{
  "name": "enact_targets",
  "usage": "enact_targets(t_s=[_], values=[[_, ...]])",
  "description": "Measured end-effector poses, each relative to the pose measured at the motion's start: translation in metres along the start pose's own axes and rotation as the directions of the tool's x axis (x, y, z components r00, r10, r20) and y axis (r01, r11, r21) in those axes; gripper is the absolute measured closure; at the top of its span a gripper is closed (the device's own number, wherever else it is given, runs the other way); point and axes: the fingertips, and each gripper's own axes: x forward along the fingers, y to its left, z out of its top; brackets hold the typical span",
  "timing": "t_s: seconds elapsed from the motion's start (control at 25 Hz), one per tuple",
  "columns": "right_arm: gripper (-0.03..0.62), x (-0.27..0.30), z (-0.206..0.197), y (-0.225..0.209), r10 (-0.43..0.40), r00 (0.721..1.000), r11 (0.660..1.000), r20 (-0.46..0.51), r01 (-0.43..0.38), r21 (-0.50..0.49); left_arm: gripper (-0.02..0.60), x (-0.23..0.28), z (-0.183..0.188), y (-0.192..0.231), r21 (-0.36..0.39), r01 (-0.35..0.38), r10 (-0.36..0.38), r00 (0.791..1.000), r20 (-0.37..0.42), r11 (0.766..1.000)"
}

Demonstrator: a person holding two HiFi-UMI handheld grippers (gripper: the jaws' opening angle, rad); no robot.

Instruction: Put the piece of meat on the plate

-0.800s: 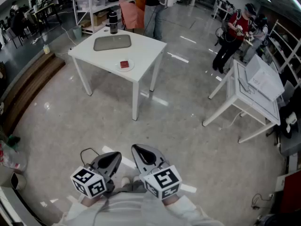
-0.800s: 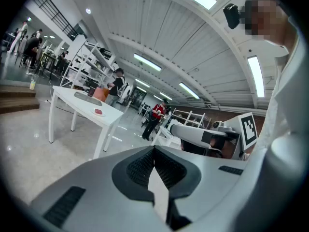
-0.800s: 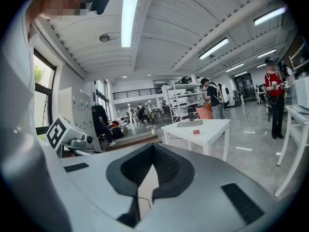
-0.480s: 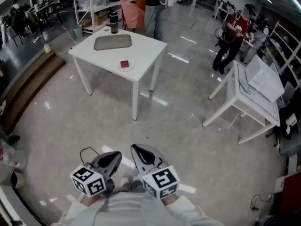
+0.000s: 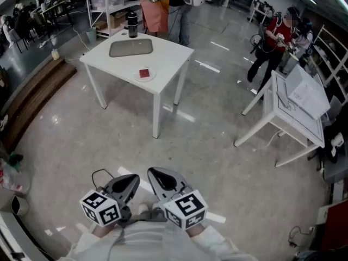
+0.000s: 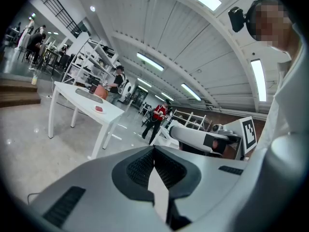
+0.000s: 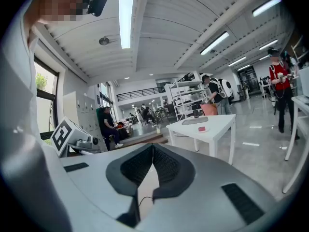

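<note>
The meat (image 5: 143, 73) lay on the plate (image 5: 150, 77) near the front edge of the table (image 5: 168, 50), with a tray (image 5: 130, 49) behind it. Well apart, low over the floor, the left gripper (image 5: 135, 179) and the right gripper (image 5: 151, 172) were both closed, holding nothing.
</note>
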Motion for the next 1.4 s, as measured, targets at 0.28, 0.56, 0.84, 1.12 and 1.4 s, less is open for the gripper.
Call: enact_targets(t_s=[0.28, 0.56, 0.84, 1.12, 1.4], values=[[0.579, -0.006, -0.008, -0.026, -0.028, 1.000, 1.000, -0.014, 0.028, 0.011, 0.572, 0.016, -0.005, -0.002, -0.008, -0.006, 0.006, 1.000, 0.008, 1.000], [0.579, -0.010, -0.017, -0.047, -0.054, 0.998, 0.998, -0.040, 0.056, 0.041, 0.572, 0.026, -0.017, 0.002, -0.055, -0.038, 0.038, 0.999, -0.002, 0.998], [0.579, 0.016, -0.006, -0.073, -0.072, 0.997, 0.996, -0.035, 0.073, 0.042, 0.572, 0.050, 0.000, 0.030, -0.048, -0.029, 0.029, 1.000, -0.009, 0.998], [0.579, 0.084, 0.012, -0.108, -0.080, 0.996, 0.996, -0.040, 0.081, 0.039, 0.572, 0.082, 0.042, 0.087, -0.038, -0.022, 0.022, 1.000, -0.009, 0.999], [0.579, 0.164, 0.051, -0.147, -0.117, 0.993, 0.993, -0.018, 0.118, 0.028, 0.572, 0.114, 0.109, 0.154, -0.022, 0.004, -0.005, 1.000, -0.010, 1.000]])
